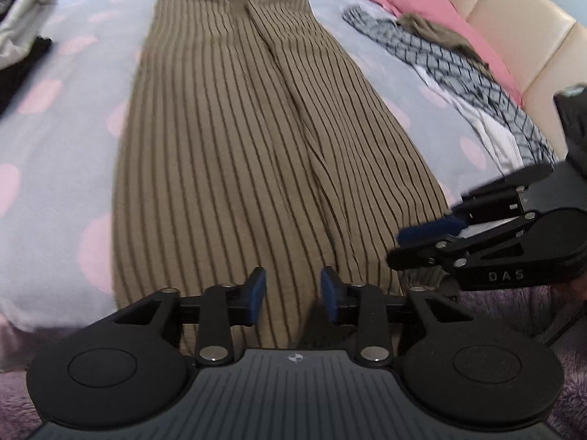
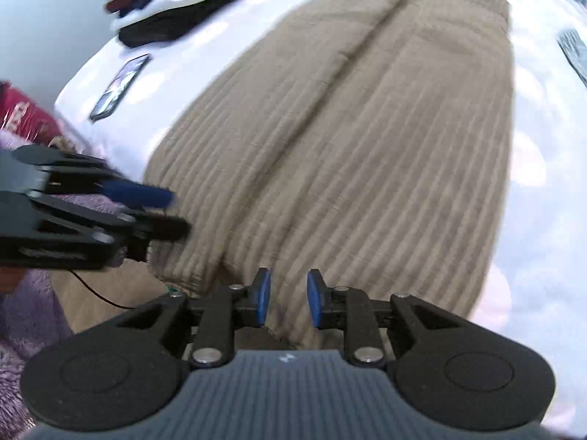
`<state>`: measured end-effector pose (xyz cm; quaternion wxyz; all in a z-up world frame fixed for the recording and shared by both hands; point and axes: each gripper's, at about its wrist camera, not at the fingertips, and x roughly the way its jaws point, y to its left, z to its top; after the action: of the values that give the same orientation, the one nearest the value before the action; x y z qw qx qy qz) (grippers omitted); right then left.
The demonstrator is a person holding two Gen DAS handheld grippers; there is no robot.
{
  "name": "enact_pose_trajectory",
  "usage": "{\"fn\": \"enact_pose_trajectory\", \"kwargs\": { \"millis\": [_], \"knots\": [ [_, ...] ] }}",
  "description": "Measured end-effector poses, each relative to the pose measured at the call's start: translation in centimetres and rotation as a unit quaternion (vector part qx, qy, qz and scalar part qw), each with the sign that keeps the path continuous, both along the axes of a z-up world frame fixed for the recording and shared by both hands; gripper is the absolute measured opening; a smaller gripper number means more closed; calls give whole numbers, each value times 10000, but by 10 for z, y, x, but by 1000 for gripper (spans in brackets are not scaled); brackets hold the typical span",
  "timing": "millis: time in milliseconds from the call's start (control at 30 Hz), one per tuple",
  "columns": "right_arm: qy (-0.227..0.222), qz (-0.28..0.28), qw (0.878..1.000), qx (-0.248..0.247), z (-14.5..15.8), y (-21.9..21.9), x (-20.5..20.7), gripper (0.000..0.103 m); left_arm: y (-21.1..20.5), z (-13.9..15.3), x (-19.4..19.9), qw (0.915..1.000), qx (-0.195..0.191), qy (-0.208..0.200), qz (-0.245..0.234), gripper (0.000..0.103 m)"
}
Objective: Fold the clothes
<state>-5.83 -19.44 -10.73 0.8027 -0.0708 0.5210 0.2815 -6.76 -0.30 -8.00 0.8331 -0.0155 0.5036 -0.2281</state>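
A tan garment with thin dark stripes lies flat and lengthwise on the bed, its two long sides folded in to meet along the middle. It also fills the right wrist view. My left gripper is open and empty just above the garment's near hem. My right gripper is open and empty over the same hem, further right. The right gripper shows in the left wrist view by the hem's right corner. The left gripper shows in the right wrist view by the left corner.
The bed has a white sheet with pink dots. A checked garment and pink clothes lie on the right by a cream headboard. Dark and white clothes and a phone lie on the left. A purple fluffy blanket lies below.
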Motion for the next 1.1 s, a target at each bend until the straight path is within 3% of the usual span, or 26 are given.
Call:
{"fn": "enact_pose_trajectory", "kwargs": {
  "millis": [200,233,267,400,467,600,667,700,800,900,1100],
  "knots": [
    [-235,11,9991,-346,11,5,19,25,-18,-12,5,9995,282,-91,-122,27],
    [-254,19,9989,-400,14,2,25,25,-19,-16,9,9994,314,42,-106,16],
    [-277,37,9986,-452,17,-1,31,25,-20,-21,13,9992,349,187,-74,12],
    [-620,520,9949,-603,42,-13,63,27,-11,-30,28,9972,275,674,158,5],
    [-1076,973,9849,-943,48,-12,83,29,-11,-30,32,9963,292,791,144,3],
    [-1791,1772,9507,-1810,50,-14,136,31,-12,-31,38,9945,317,988,126,0],
    [-1703,1730,9518,-1872,48,-13,176,31,-7,-32,40,9931,190,1140,192,0],
    [-1648,1683,9542,-1844,49,-14,197,31,-3,-33,42,9921,87,1228,241,0],
    [-1409,1190,9774,-1031,62,-24,262,32,10,-37,46,9880,-232,1478,389,0],
    [-1319,612,9887,-359,64,-23,320,35,21,-44,50,9831,-474,1699,490,0],
    [-966,-328,9925,673,42,-11,413,37,32,-47,59,9784,-580,1943,393,0]
  ]
}}
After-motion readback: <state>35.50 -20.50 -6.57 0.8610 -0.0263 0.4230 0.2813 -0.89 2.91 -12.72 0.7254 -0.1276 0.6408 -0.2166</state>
